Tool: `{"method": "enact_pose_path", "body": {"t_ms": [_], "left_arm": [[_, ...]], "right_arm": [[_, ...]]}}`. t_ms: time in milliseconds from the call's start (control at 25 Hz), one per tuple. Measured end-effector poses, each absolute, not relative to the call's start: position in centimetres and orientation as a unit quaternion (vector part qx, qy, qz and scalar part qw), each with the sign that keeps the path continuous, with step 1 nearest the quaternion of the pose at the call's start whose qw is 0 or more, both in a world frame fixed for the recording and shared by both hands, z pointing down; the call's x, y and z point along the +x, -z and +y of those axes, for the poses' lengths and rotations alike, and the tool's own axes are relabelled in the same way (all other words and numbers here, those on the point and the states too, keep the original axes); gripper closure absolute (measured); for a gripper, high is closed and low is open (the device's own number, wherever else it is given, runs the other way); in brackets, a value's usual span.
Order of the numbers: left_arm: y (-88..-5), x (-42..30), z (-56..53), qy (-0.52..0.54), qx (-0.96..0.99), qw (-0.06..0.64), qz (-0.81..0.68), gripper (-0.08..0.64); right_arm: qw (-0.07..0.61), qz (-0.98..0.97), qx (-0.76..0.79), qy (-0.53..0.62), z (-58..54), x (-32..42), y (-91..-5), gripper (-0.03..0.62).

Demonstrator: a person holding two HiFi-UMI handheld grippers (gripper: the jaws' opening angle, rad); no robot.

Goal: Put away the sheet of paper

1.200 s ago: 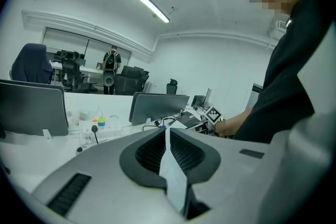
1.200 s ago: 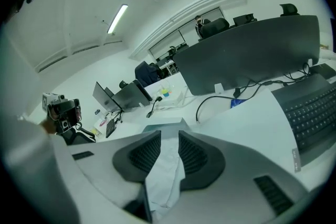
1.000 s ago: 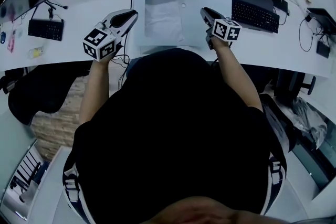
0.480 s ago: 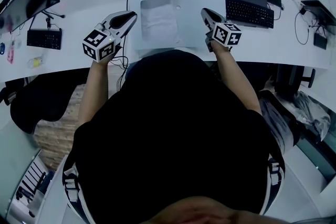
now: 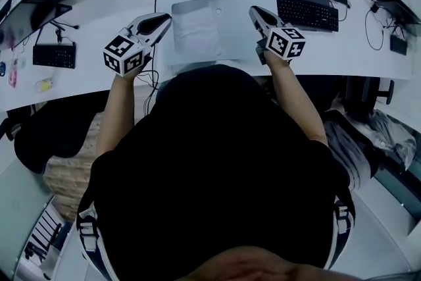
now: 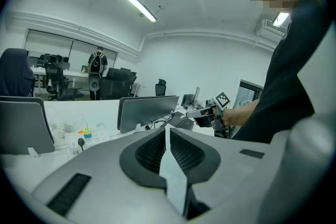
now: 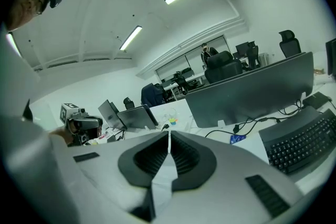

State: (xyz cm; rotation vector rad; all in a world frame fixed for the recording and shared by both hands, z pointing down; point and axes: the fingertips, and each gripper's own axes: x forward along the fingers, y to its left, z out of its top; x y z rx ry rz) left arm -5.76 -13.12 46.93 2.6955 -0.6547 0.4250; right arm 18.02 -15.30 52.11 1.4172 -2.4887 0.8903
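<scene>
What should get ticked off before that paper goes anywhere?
1. Left tongs shut on the paper: ok.
2. Right tongs have just been closing, with the paper's edge between them, and now pinch it: ok.
3. Paper lifted off the desk: cannot tell.
4. Keyboard apart from the paper: ok.
5. A place to put the paper is in sight: cannot tell.

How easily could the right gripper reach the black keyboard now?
Probably not yet: the right gripper has just closed its jaws on the right edge of the sheet; the left gripper grips the left edge. The keyboard lies close on its right, nothing between, but it must let go first.
</scene>
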Motion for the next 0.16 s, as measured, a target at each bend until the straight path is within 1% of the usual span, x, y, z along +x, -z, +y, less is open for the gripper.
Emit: {"method": "enact_pose_path", "body": {"t_ms": [160], "left_arm": [[-46.77,-4.99,-12.41,-0.154,0.949,0.162,-0.220,0.526]], "right_arm": [[0.072,-0.834,0.470,-0.281,-14.62,18.01,-50.96,0.568]]}}
